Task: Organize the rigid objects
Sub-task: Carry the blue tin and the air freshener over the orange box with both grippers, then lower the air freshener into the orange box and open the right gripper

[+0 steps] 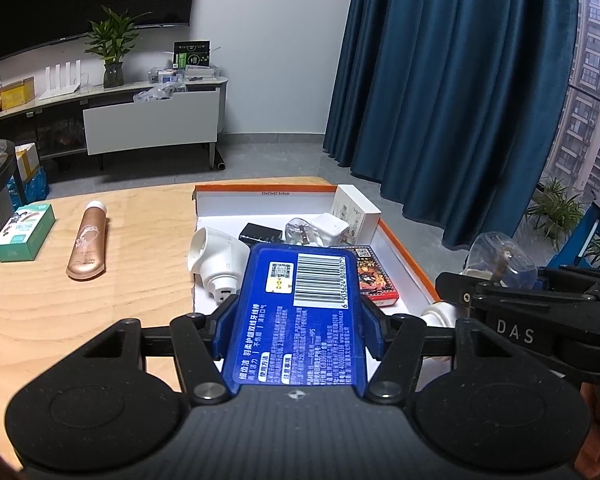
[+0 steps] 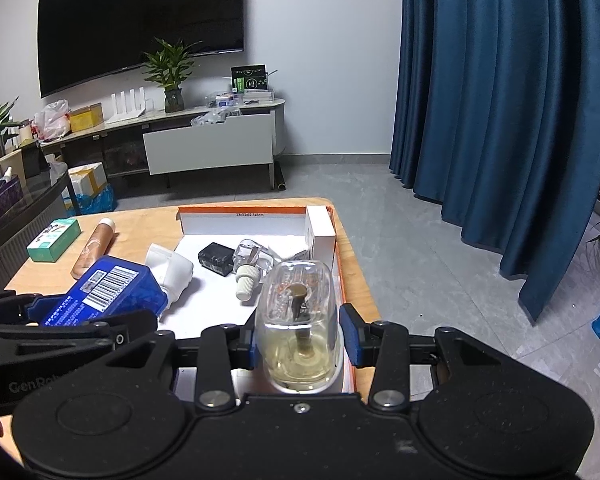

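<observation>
**Both hands loaded above the tray**

The left gripper (image 1: 296, 316) clamps a blue floss box (image 1: 296, 312), long axis running away from its fingers toward the white tray (image 1: 236, 204) at frame centre. The right gripper (image 2: 300, 344) pinches a clear refill bottle (image 2: 298, 320), tilted forward over the tray's lower right corner on the counter (image 1: 80, 320). Both point gently downward.

"DAS" on right gripper (image 1: 512, 276), "GenRo" on left gripper (image 2: 96, 308)
</observation>
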Demonstrator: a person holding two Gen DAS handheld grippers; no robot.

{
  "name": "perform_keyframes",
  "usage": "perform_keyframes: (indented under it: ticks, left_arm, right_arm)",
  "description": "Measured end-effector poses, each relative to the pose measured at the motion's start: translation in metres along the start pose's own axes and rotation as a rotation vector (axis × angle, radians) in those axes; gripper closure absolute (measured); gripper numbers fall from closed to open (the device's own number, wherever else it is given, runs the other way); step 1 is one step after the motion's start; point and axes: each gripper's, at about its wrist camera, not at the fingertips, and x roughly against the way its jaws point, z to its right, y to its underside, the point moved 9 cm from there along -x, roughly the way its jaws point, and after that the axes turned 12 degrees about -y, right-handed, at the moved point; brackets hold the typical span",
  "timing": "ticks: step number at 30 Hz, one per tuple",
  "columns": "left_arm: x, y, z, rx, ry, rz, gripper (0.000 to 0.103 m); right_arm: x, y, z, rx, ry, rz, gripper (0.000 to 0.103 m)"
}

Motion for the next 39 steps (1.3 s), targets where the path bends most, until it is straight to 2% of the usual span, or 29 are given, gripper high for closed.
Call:
perform_keyframes:
  ticks: [39]
  left_arm:
    - [-0.023, 0.008, -0.003, 0.008, -0.014, -0.068, 0.041]
  right_arm:
    - [-0.046, 0.012, 0.002, 0.021, -0.023, -0.135, 0.055]
